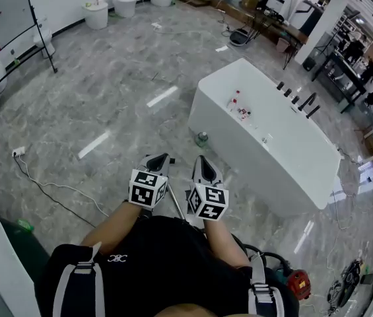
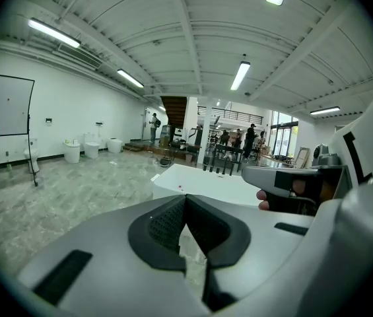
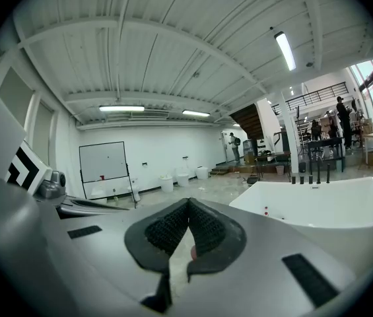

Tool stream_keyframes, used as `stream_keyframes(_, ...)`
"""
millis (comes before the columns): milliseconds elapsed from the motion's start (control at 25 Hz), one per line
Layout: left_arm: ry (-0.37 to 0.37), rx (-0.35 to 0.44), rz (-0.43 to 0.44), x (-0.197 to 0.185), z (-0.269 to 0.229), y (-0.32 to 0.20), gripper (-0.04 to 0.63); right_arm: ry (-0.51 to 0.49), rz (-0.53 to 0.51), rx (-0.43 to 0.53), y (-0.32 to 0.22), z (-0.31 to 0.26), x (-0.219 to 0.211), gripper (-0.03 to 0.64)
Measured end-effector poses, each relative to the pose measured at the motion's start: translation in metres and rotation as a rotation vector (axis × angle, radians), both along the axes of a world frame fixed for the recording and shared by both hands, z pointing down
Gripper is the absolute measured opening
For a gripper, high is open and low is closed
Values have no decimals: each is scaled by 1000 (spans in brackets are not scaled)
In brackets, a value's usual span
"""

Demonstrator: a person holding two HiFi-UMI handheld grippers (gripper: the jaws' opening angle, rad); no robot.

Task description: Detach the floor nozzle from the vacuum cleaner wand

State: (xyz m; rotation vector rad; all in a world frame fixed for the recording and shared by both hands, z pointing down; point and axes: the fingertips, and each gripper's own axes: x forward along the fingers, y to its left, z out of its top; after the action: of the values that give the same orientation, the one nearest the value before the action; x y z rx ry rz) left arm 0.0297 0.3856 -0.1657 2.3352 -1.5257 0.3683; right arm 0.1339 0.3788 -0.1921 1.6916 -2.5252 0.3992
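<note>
Holding both claws out in front of my chest, side by side and just apart, marker cubes tipped up toward my head cam. My left claw [image 1: 162,158] has its jaws pressed tight together with nothing in them, and my right claw [image 1: 203,158] is the same deal, pads closed on each other and empty. From the left claw's camera I can see my own fingers [image 2: 263,199] wrapped round the right one's handle. Between the two cubes a thin pale rod [image 1: 177,209] runs back toward me, though I honestly can't tell if it's the wand. The vacuum cleaner [image 1: 298,284] sits low at my right side, red body on the floor, with a black hose [image 1: 270,257] looping next to my hip; I can't pick out the floor nozzle in any view. Just past the claws is grey marble floor [image 1: 107,98], then a big white bathtub [image 1: 285,177] angled off to my right, with small bottles [image 1: 239,107] on its rim and black taps [image 1: 298,101] along the far edge. Off left a cable [image 1: 54,187] trails from a floor socket. Way back there's a whiteboard [image 1: 4,18], a row of white toilets [image 1: 125,5] and some people by the desks.
</note>
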Motion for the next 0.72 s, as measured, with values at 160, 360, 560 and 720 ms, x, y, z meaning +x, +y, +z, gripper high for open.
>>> stream_keyframes(160, 21, 1, 41, -14, 8, -50, 7, 31, 23, -3, -43, 9, -15, 6)
stream_keyframes(360, 53, 2, 71, -22, 6, -119, 7, 66, 51, -18, -108, 11, -26, 6)
stream_keyframes(560, 35, -35, 128, -52, 24, -194, 6, 84, 84, -30, -179, 22, -61, 6)
stream_keyframes(720, 35, -63, 135, -83, 25, -252, 6, 87, 115, -49, -239, 21, -81, 6)
